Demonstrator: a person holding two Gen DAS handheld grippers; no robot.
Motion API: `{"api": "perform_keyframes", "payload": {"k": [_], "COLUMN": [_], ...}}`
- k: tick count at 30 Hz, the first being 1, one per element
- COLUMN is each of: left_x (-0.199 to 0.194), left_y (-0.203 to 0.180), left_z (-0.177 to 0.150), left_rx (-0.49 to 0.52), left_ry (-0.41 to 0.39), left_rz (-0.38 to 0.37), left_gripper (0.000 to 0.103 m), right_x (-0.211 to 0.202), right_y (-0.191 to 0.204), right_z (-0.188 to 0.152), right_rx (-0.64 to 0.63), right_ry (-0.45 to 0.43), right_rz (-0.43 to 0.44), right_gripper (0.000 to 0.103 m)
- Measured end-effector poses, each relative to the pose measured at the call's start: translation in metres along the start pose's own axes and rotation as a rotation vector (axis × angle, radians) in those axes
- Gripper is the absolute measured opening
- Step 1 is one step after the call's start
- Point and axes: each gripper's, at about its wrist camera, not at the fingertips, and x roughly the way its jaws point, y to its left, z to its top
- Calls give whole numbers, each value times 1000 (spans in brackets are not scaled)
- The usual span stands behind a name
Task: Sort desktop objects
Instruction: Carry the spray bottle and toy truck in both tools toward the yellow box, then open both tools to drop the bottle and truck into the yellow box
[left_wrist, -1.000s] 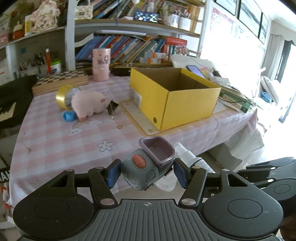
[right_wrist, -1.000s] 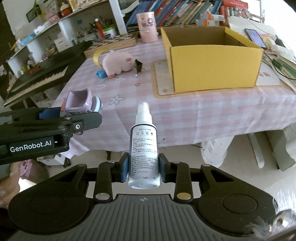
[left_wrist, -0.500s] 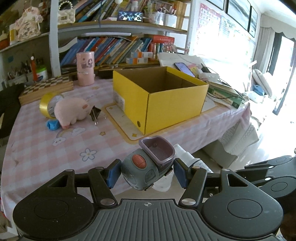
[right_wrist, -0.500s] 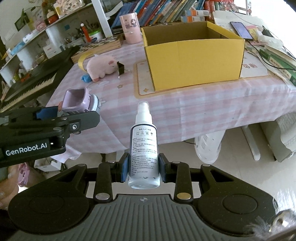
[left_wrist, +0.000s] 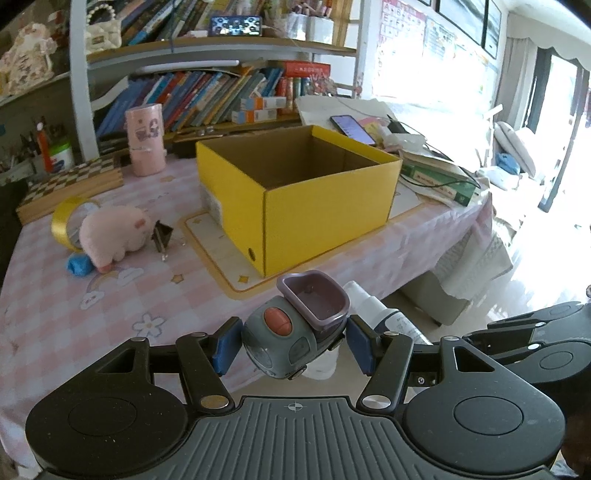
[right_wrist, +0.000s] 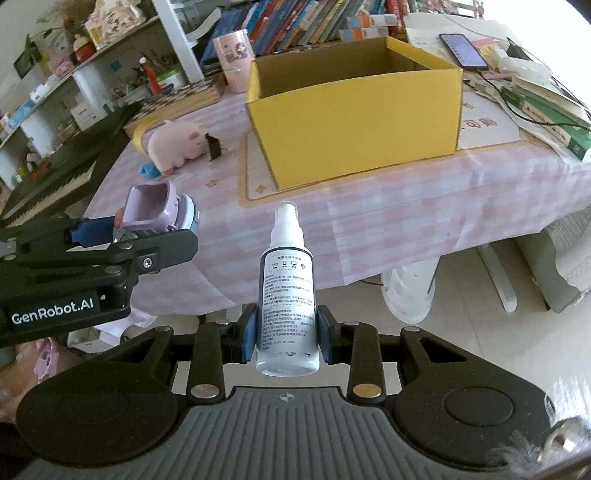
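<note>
My left gripper (left_wrist: 291, 343) is shut on a grey toy truck (left_wrist: 280, 341) with a purple bucket and a red button, held off the table's near edge. That truck (right_wrist: 155, 210) also shows at the left of the right wrist view, in the left gripper (right_wrist: 110, 240). My right gripper (right_wrist: 286, 338) is shut on a white spray bottle (right_wrist: 288, 295), upright between its blue pads; its top (left_wrist: 364, 301) peeks out beside the truck. An open yellow cardboard box (left_wrist: 295, 195) (right_wrist: 354, 118) stands on the pink checked table (left_wrist: 110, 295), beyond both grippers.
On the table left of the box lie a pink plush pig (left_wrist: 114, 236), a roll of yellow tape (left_wrist: 64, 221), a black binder clip (left_wrist: 162, 234), a small blue object (left_wrist: 79, 266), a pink cup (left_wrist: 144, 138) and a chessboard (left_wrist: 70, 184). Books, papers and a phone (left_wrist: 351, 129) crowd the right end.
Both grippers have shifted sideways along the table's front with their loads, so the yellow box now sits more central in both views. Neither grip has changed.
</note>
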Motion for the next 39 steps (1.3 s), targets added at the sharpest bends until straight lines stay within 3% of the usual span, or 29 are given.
{"api": "perform_keyframes", "payload": {"k": [7, 15, 30, 39], "left_x": [14, 26, 72, 112], "left_y": [-8, -23, -32, -26], "left_z": [13, 40, 118, 147], "left_rx": [14, 66, -26, -97], "left_ry": [-15, -85, -207, -181], "left_rz": [5, 19, 72, 177], "left_gripper": [61, 61, 61, 61], "right_x": [4, 4, -5, 21], "right_y": [-18, -43, -99, -122], "right_z": [14, 45, 149, 208], "right_rx": [10, 6, -88, -185], "right_ry": [-1, -52, -215, -240], "right_rz": [-4, -7, 19, 50], "right_gripper": [30, 30, 30, 30]}}
